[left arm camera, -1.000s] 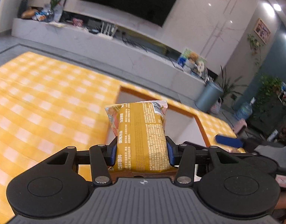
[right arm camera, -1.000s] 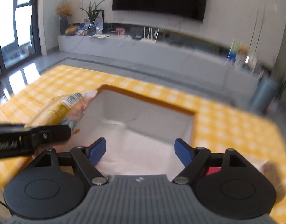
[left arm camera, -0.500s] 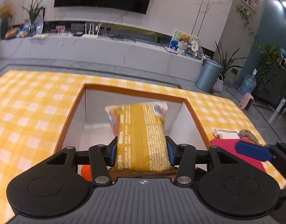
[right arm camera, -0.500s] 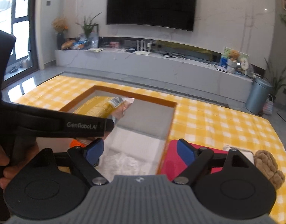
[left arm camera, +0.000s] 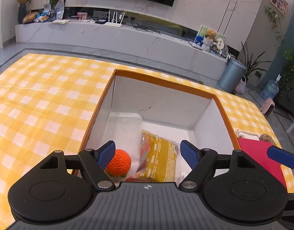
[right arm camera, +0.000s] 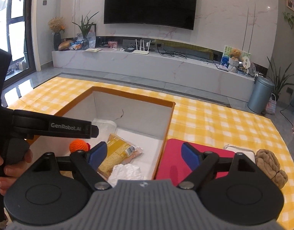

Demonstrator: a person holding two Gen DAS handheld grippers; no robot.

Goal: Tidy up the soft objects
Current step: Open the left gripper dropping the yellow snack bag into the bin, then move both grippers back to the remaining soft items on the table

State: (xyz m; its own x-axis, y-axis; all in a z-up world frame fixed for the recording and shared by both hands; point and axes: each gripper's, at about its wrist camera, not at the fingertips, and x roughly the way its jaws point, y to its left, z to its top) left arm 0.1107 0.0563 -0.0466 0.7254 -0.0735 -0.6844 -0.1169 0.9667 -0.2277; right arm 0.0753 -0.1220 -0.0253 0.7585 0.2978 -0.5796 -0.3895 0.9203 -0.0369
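Observation:
My left gripper (left arm camera: 148, 151) is open and empty above the near end of the orange-rimmed white box (left arm camera: 164, 84). The yellow snack bag (left arm camera: 160, 161) lies on the box floor below it, also in the right wrist view (right arm camera: 116, 153). Beside it lie an orange crochet ball (left arm camera: 119, 162), a white mesh pouch (left arm camera: 125, 128) and crumpled white material (right arm camera: 127, 172). My right gripper (right arm camera: 144, 153) is open and empty over the box's right wall. A red pad (right arm camera: 177, 159), a white drawstring bag (right arm camera: 241, 150) and a brown knitted object (right arm camera: 267, 163) lie right of the box.
The table has a yellow checked cloth (left arm camera: 41, 99). The left gripper's body (right arm camera: 51, 126) and the hand holding it fill the left of the right wrist view. A TV wall and low marble bench stand beyond the table.
My left gripper opened and let go of the snack bag, which now lies in the box. My right gripper shifted slightly over the box's right edge.

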